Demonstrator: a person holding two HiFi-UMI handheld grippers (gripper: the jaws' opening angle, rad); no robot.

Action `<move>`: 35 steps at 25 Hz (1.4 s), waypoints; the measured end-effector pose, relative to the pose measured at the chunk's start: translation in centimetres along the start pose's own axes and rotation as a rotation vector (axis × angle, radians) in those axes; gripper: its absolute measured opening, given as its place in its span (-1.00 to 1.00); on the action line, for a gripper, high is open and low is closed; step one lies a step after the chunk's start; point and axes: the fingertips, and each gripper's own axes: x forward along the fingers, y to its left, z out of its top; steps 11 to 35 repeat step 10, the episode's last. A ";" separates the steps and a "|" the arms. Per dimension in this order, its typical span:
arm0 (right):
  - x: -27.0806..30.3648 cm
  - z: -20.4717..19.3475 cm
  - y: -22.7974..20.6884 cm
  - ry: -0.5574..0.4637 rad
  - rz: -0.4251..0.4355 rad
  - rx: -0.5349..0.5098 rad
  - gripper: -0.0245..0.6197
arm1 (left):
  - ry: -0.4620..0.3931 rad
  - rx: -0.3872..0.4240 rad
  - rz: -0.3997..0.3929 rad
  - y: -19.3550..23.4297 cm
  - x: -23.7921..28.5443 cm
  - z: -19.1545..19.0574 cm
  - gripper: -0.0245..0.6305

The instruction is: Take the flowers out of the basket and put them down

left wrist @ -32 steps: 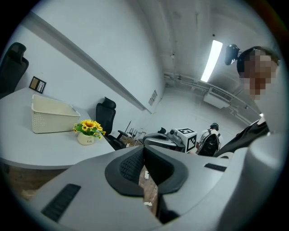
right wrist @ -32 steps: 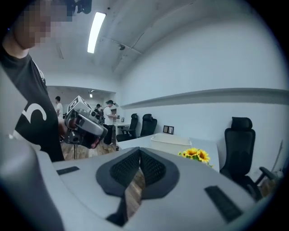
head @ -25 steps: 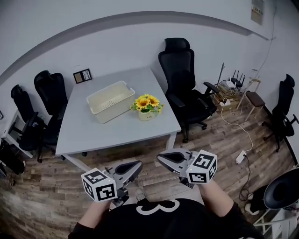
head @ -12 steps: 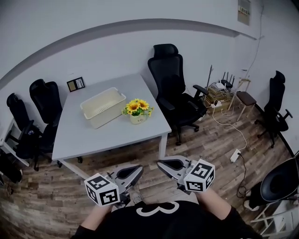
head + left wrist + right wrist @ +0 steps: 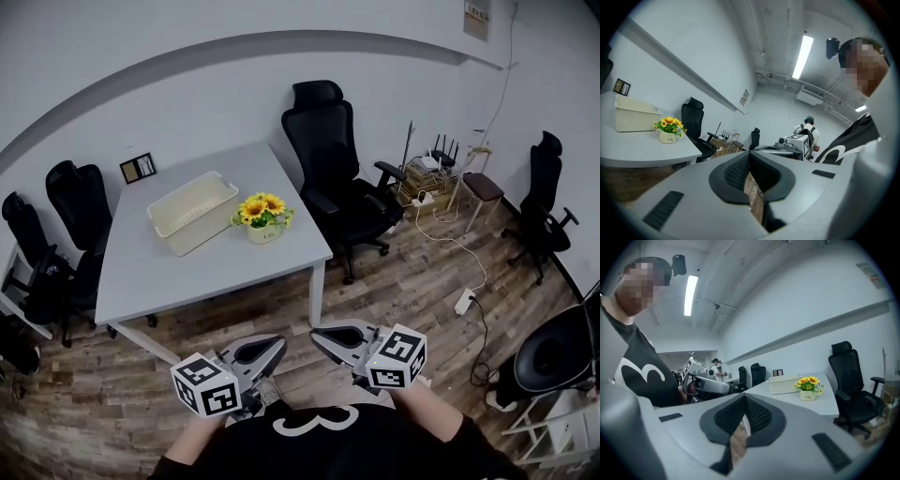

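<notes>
A bunch of yellow sunflowers (image 5: 262, 206) in a small round white pot (image 5: 266, 232) stands on the grey rectangular table (image 5: 206, 277). It is outside the cream slotted plastic basket (image 5: 202, 234), which sits on the same table just beside it; from this far off I cannot tell whether pot and basket touch. Well away from the table, close to the person's body, the left gripper (image 5: 280, 343) and the right gripper (image 5: 316, 335) each have their jaws pressed together on nothing.
</notes>
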 end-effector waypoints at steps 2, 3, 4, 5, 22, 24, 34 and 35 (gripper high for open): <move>-0.1 -0.3 -0.1 0.003 -0.001 -0.003 -0.90 | 0.005 -0.002 -0.001 0.0 0.2 -0.2 -0.89; -0.2 -0.3 -0.1 0.001 -0.001 -0.002 -0.90 | 0.008 -0.002 -0.002 -0.1 0.4 -0.3 -0.89; -0.4 -0.4 -0.2 -0.003 -0.004 0.001 -0.90 | 0.012 -0.002 -0.004 -0.2 0.5 -0.4 -0.89; -0.6 -0.3 -0.2 -0.008 -0.007 0.003 -0.90 | 0.016 -0.002 -0.007 -0.2 0.6 -0.4 -0.89; -1.1 0.2 -0.7 -0.035 -0.012 -0.005 -0.90 | 0.029 0.003 -0.014 -0.2 1.5 -0.4 -0.89; -1.1 0.2 -0.7 -0.035 -0.012 -0.005 -0.90 | 0.029 0.003 -0.014 -0.2 1.5 -0.4 -0.89; -1.1 0.2 -0.7 -0.035 -0.012 -0.005 -0.90 | 0.029 0.003 -0.014 -0.2 1.5 -0.4 -0.89; -1.1 0.2 -0.7 -0.035 -0.012 -0.005 -0.90 | 0.029 0.003 -0.014 -0.2 1.5 -0.4 -0.89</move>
